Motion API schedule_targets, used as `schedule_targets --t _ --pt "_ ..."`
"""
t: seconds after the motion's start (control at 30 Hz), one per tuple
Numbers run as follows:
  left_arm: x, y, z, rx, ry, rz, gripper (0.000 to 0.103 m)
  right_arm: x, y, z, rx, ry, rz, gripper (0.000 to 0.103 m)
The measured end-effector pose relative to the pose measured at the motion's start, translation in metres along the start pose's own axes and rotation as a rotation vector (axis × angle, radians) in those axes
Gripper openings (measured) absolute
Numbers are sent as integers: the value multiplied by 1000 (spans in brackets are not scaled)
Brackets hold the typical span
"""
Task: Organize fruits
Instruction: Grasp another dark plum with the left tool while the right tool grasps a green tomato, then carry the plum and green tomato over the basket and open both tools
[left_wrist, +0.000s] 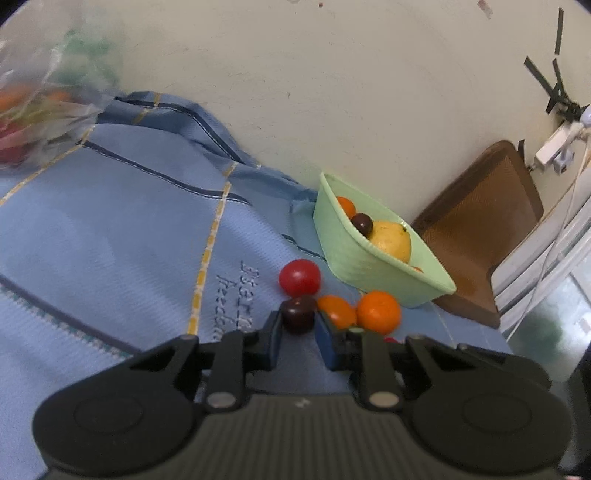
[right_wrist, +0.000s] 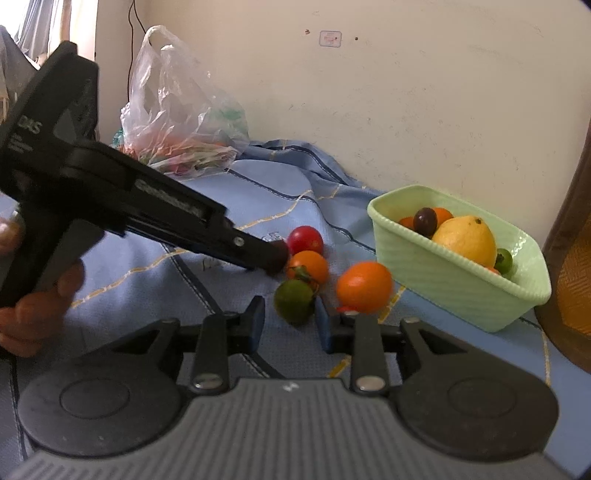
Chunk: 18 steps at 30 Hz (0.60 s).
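On the blue checked cloth (right_wrist: 122, 295) against the cream wall, short of the green basket (right_wrist: 458, 284), the left gripper (left_wrist: 298, 325) is clamped across a small, smooth, bruisable dark plum (left_wrist: 298, 314), while the right gripper (right_wrist: 290, 314) pinches a light, firm green fruit (right_wrist: 294, 301) at its widest part.

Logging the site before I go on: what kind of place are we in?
Likely a home room: a blue checked cloth covers the surface, a crumpled clear plastic bag sits against a scuffed cream wall, beside a mint-green plastic basket.
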<state>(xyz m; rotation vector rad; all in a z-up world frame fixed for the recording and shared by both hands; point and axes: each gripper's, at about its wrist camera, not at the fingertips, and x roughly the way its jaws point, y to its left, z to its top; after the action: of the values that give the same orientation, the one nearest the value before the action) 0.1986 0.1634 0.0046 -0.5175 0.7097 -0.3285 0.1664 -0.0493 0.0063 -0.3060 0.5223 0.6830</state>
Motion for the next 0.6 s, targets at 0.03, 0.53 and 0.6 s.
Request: schedule_targets --t 0.03,0.53,0.6 --pt "-5 -2 -2 3 -9 -2 20 -2 0 0 0 -5 -11 23" --pt "5 -85 34 164 -12 -108 21 -64 -82 -3 236 -156 -101 9" --pt "17 -90 42 154 6 -122 21 -64 -96 -2 283 -148 -94 10"
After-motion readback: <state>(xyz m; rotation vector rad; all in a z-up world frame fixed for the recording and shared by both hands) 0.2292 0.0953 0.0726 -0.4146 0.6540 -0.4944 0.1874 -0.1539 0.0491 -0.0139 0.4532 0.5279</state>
